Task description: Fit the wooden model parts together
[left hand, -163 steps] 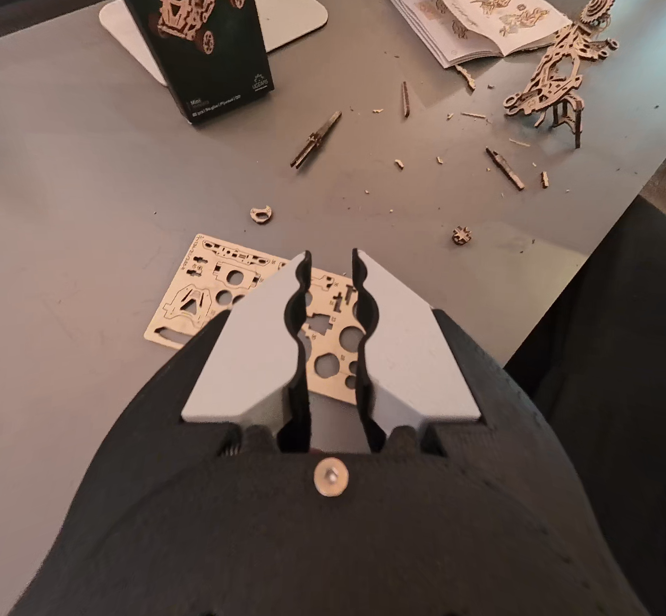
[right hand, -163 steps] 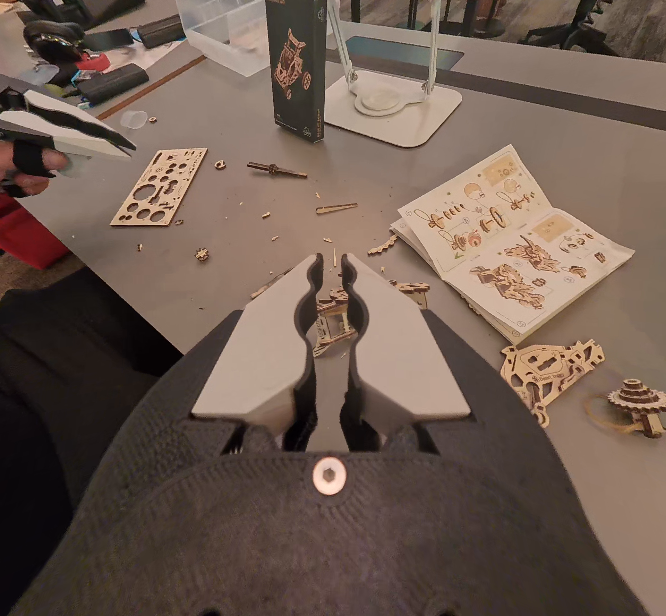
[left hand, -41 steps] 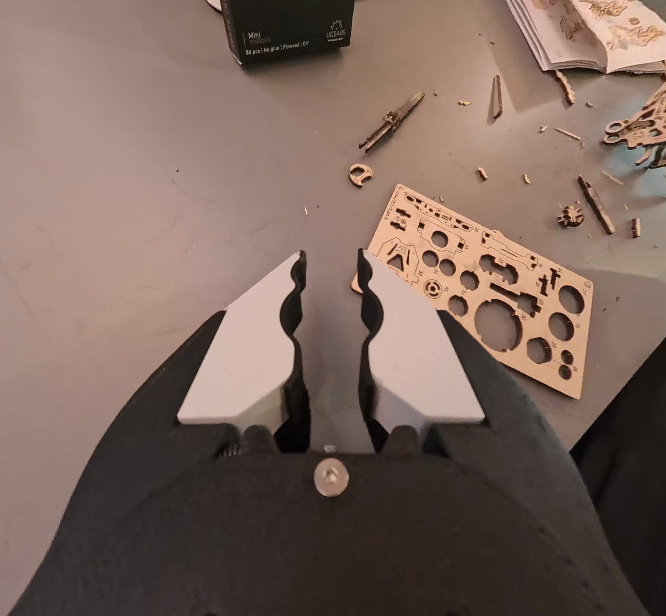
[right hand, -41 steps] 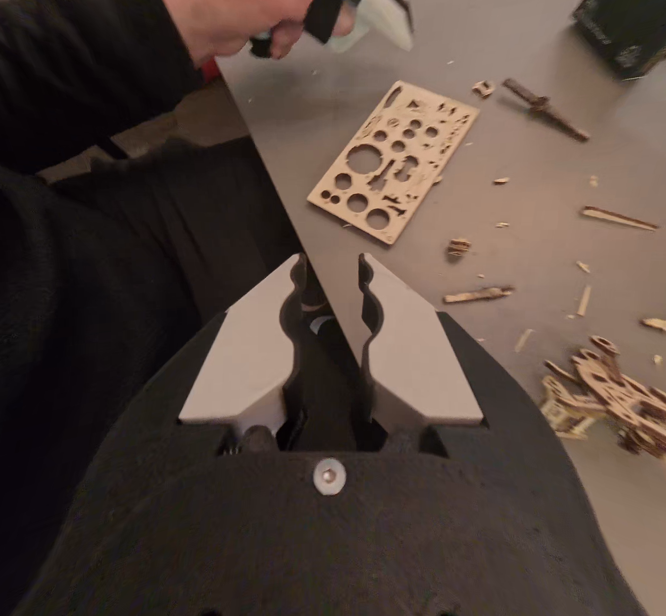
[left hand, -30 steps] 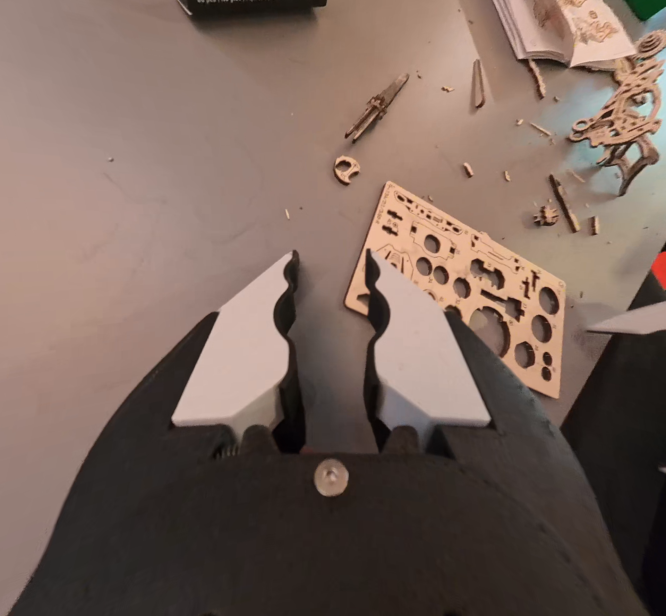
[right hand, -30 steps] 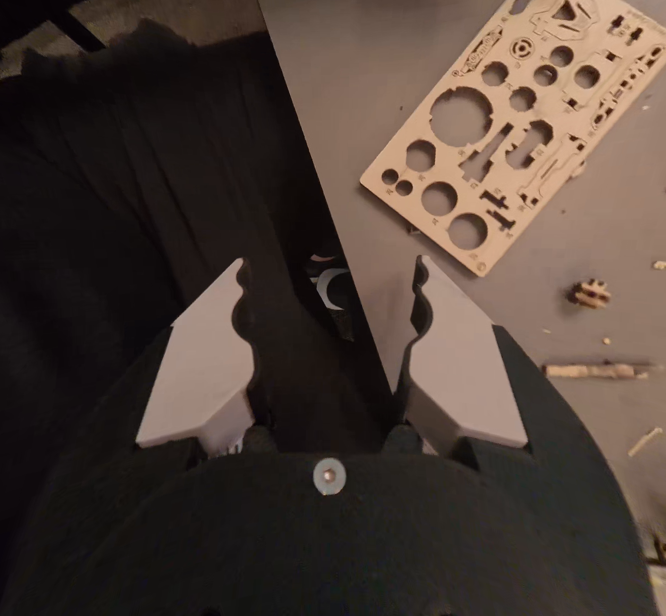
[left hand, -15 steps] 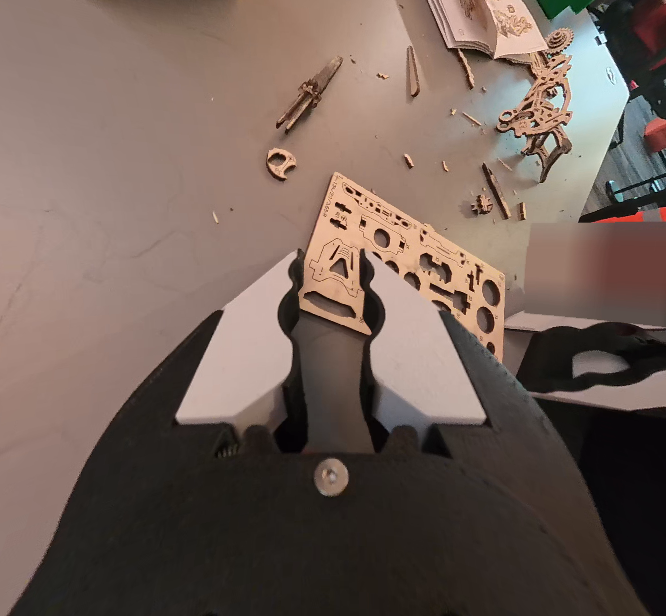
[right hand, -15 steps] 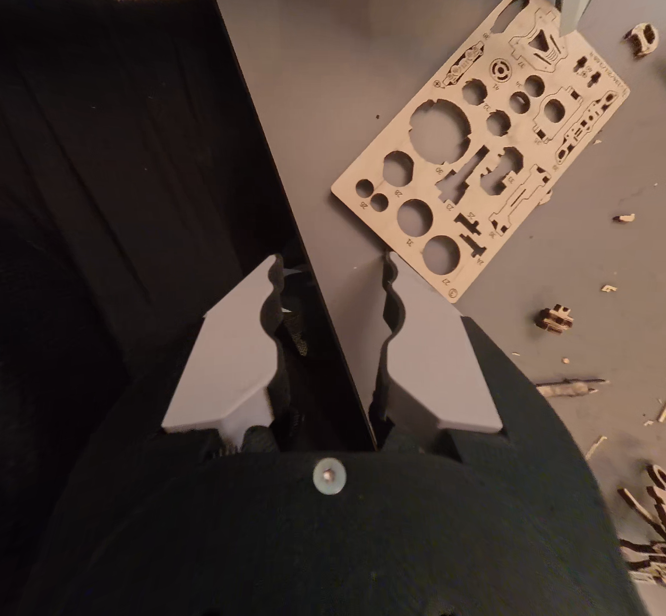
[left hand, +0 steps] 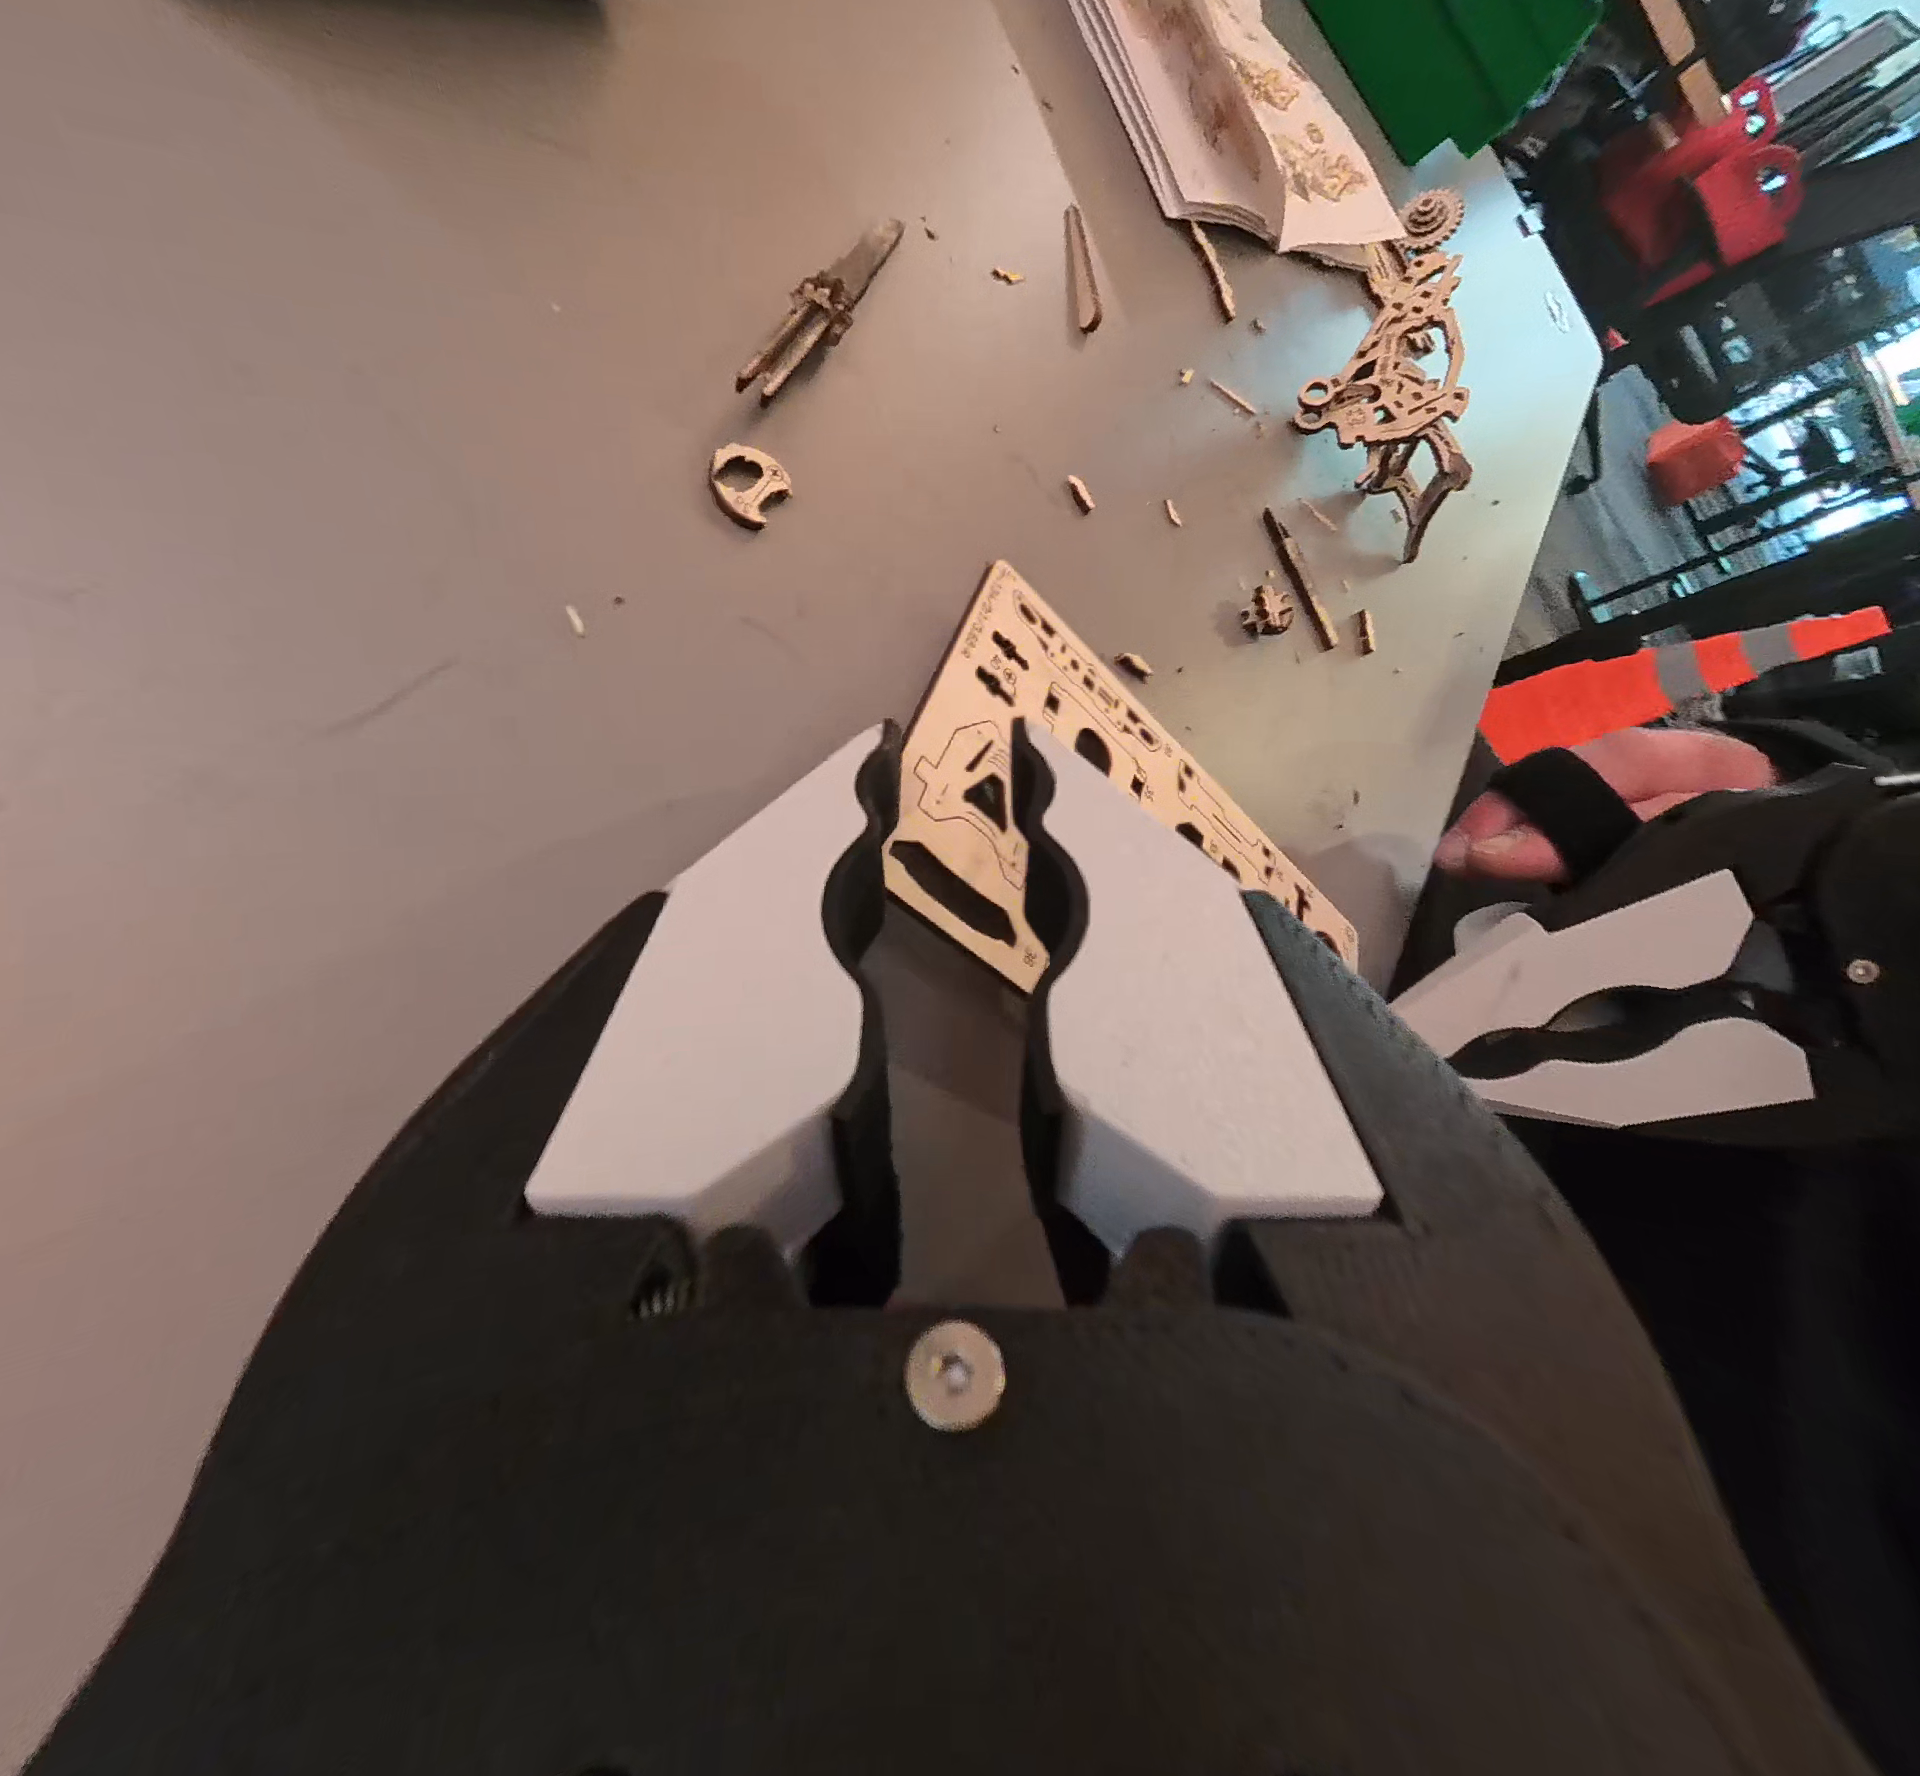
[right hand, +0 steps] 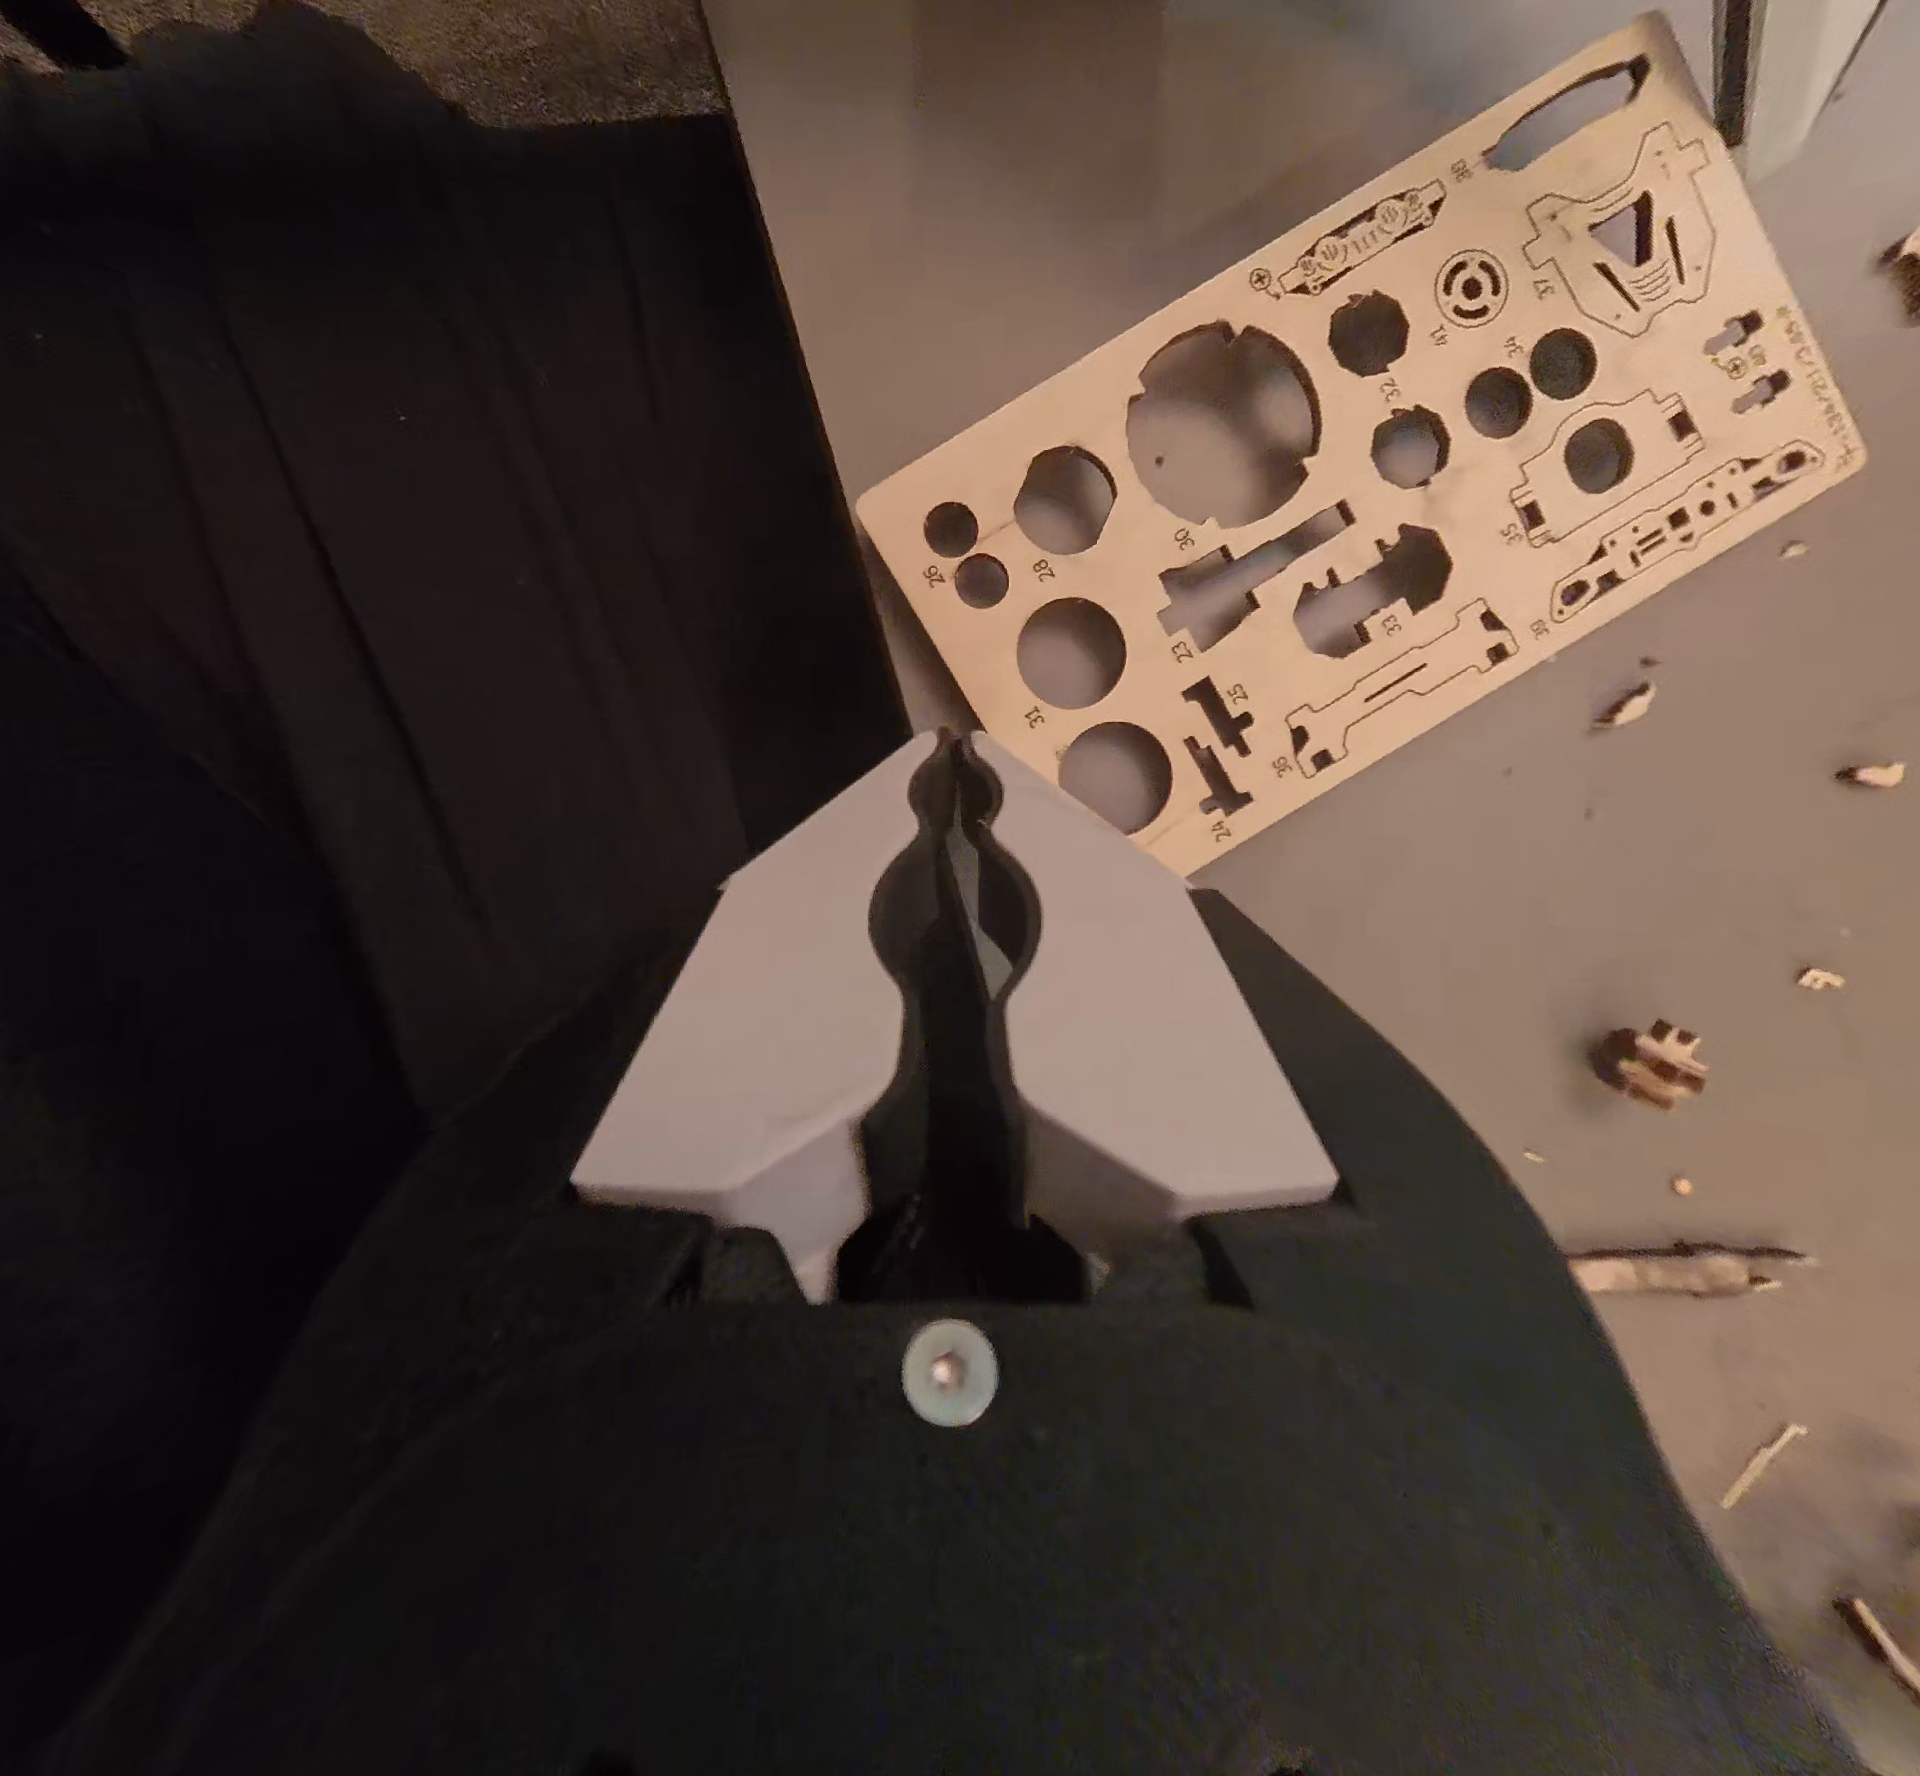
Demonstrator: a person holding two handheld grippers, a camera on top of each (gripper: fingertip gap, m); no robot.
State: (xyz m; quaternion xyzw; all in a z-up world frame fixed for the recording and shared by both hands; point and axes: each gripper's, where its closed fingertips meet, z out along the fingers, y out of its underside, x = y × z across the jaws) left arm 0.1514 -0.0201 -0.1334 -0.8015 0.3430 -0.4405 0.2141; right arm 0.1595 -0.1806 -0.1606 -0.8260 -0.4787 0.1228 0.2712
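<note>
Left wrist view shows your left gripper (left hand: 951, 770) with its jaws closed on one corner of the wooden parts sheet (left hand: 1091, 760), tilting it up off the counter (left hand: 364, 376). Your right gripper (right hand: 956, 760) has its jaws nearly together at the sheet's near corner, right on the counter's edge; whether they pinch the sheet, you cannot tell. Several pieces remain unpunched, and the half-built model (left hand: 1392, 386) waits far off. Open room lies leftward.

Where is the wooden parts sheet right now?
The wooden parts sheet lies at the table's near edge, its far corner between the left gripper fingers.
</note>
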